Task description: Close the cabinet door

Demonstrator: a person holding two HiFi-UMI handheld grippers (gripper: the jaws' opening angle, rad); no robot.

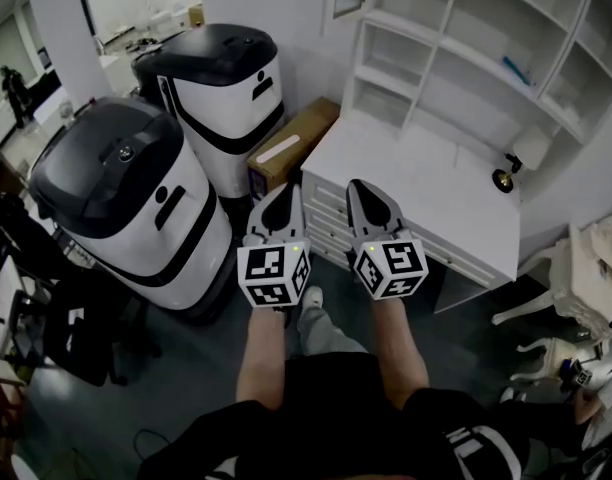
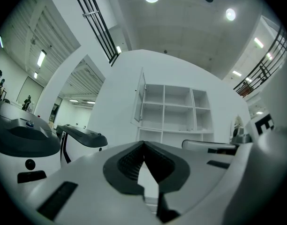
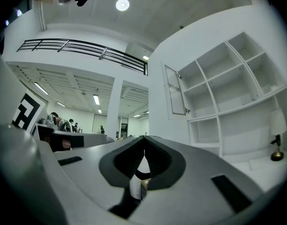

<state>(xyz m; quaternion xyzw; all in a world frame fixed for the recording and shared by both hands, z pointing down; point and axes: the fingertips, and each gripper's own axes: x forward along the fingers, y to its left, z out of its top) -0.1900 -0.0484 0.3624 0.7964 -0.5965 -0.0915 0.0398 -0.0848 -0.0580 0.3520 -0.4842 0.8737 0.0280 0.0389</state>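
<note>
Cabinet door [image 3: 174, 90] hangs open at the upper left of the shelf unit [image 3: 228, 83], above the white worktop [image 1: 426, 183]; approach step, no contact yet; left gripper [image 2: 143, 144] and right gripper [image 3: 144, 138] low, well short of door, fingers pressed together, holding nothing; next: reach up, push door flush.

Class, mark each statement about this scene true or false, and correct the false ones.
1. The cabinet door stands open. True.
2. The right gripper grips that door. False: its jaws are shut on nothing, well short of the door.
3. A small lamp stands on the white desk. True.
4. The shelves are packed with books. False: they are nearly bare.
5. The left gripper has its jaws wide apart. False: they are together and hold nothing.
</note>
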